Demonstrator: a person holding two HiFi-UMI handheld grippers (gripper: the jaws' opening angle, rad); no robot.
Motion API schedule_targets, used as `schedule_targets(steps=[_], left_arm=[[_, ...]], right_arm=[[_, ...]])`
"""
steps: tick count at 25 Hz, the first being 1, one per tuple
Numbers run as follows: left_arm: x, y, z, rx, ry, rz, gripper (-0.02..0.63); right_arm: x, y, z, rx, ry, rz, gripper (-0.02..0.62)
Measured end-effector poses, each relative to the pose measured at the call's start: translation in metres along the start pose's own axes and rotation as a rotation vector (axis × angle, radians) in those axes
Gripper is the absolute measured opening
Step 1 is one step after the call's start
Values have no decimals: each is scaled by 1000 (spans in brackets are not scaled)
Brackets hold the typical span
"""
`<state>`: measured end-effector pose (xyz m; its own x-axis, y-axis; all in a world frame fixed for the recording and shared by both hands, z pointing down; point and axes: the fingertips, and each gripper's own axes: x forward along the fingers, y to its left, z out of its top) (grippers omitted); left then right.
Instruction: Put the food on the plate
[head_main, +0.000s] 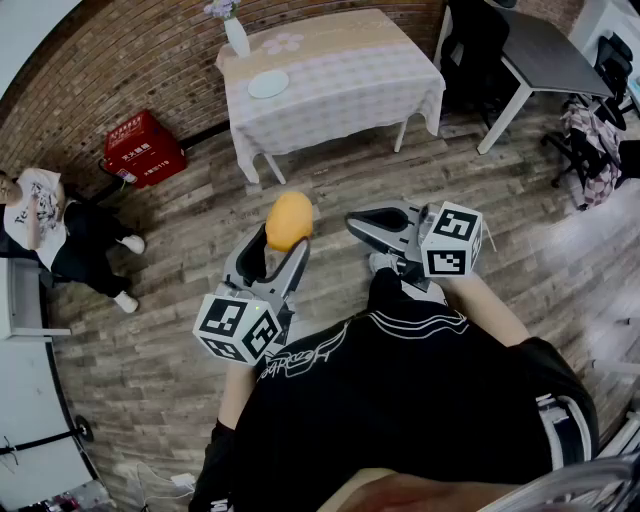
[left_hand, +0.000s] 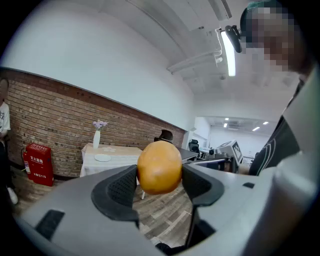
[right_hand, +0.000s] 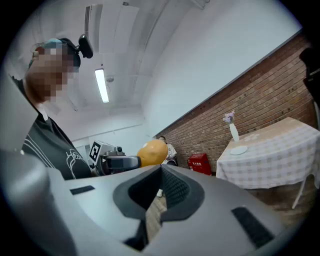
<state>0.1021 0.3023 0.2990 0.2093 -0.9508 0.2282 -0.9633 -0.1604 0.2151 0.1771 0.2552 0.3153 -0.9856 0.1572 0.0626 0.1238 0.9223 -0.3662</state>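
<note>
A round orange-yellow piece of food (head_main: 289, 221) is pinched between the pads of my left gripper (head_main: 277, 243), held in the air above the wooden floor. In the left gripper view the food (left_hand: 159, 167) fills the gap between the jaws of the left gripper (left_hand: 159, 176). My right gripper (head_main: 366, 224) hangs just right of it, shut with nothing in it; in its own view the right gripper (right_hand: 161, 173) shows its pads meeting. A white plate (head_main: 268, 84) lies on the cloth-covered table (head_main: 350, 75) far ahead; the plate (left_hand: 102, 158) also shows in the left gripper view.
A white vase with flowers (head_main: 236, 35) stands at the table's back left corner. A red box (head_main: 143, 148) sits by the brick wall, and a person (head_main: 50, 228) stands at the left. A dark table (head_main: 548, 52) and chairs stand at the right.
</note>
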Motion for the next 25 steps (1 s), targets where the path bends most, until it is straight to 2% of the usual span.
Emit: schedule_targets(steps=[13,19,25], left_arm=[[13,1,3,-20,10,-5,279],[32,12,-3,-43,35,-9,279],[61,50,0,-61,60,-6,279]], right_arm=[[-18,-17,3,19,-37,-48,-3],[-13,-46,3,40,-52,-69,-3],[18,-88,12,62,-44,-62,-3]])
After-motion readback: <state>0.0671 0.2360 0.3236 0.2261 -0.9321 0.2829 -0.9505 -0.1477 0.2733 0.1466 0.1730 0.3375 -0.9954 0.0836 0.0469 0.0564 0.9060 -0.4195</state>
